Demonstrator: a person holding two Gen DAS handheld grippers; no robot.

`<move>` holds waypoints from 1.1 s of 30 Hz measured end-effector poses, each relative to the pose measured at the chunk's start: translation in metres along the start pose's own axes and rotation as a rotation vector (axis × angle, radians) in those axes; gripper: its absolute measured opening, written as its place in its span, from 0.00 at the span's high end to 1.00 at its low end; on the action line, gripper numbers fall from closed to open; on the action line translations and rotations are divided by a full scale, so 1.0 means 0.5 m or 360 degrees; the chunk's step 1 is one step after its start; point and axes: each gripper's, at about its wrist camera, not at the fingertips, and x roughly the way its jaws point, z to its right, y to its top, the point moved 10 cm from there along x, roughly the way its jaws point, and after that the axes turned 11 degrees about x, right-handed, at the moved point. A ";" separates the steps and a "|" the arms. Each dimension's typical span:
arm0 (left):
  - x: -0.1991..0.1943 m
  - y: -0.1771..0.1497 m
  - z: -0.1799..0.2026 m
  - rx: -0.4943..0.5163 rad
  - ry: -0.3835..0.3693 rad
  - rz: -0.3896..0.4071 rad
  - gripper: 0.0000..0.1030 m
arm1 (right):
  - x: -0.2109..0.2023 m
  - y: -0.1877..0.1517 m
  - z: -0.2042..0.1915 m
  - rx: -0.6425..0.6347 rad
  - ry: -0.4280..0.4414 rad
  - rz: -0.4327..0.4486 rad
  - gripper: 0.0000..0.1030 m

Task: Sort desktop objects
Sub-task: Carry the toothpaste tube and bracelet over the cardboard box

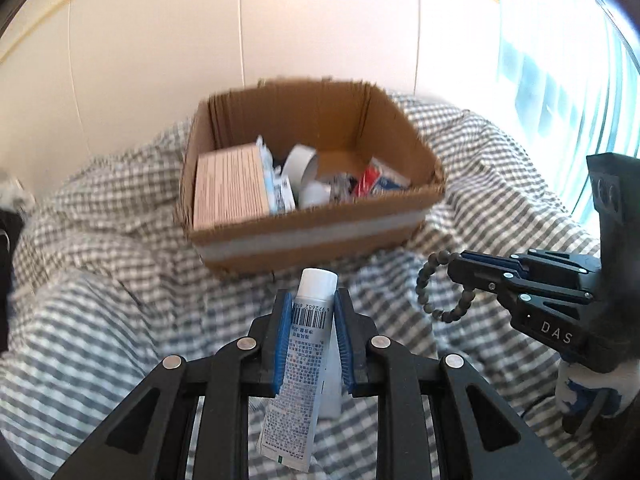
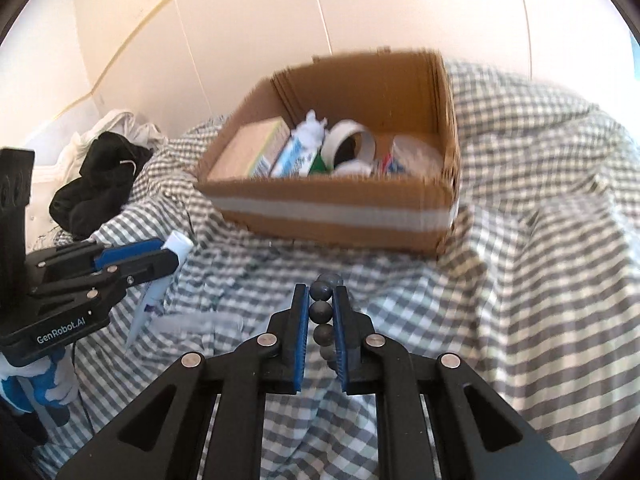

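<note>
— Between the blue pads of the left gripper (image 1: 311,304): a white tube (image 1: 304,344), clamped mid-body, cap forward, held above the checked cloth (image 1: 100,280) just short of the cardboard box (image 1: 308,236).
— And on the right?
— Right gripper (image 2: 321,300) pinched shut on a dark bead bracelet (image 2: 322,312), loop dangling clear of the cloth.
— Best way to finish, judging from that?
— Probably carried over the near wall first, then released low, aimed at the bare floor toward the box's far right corner, away from the tape roll (image 1: 302,164) and pink carton (image 1: 230,184). One item at a time, so as not to snag beads on the rim.
</note>
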 end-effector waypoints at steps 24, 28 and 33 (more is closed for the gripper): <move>-0.032 0.266 -0.130 -0.0239 0.0199 0.0428 0.79 | -0.089 0.309 -0.117 -0.0122 -0.0047 0.0587 0.89; -0.008 0.301 -0.149 -0.0260 0.0227 0.0466 0.79 | -0.071 0.369 -0.102 -0.0059 -0.0035 0.0622 0.89; 0.041 0.329 -0.146 -0.0227 0.0235 0.0469 0.79 | -0.043 0.403 -0.074 -0.0083 -0.0087 0.0654 0.89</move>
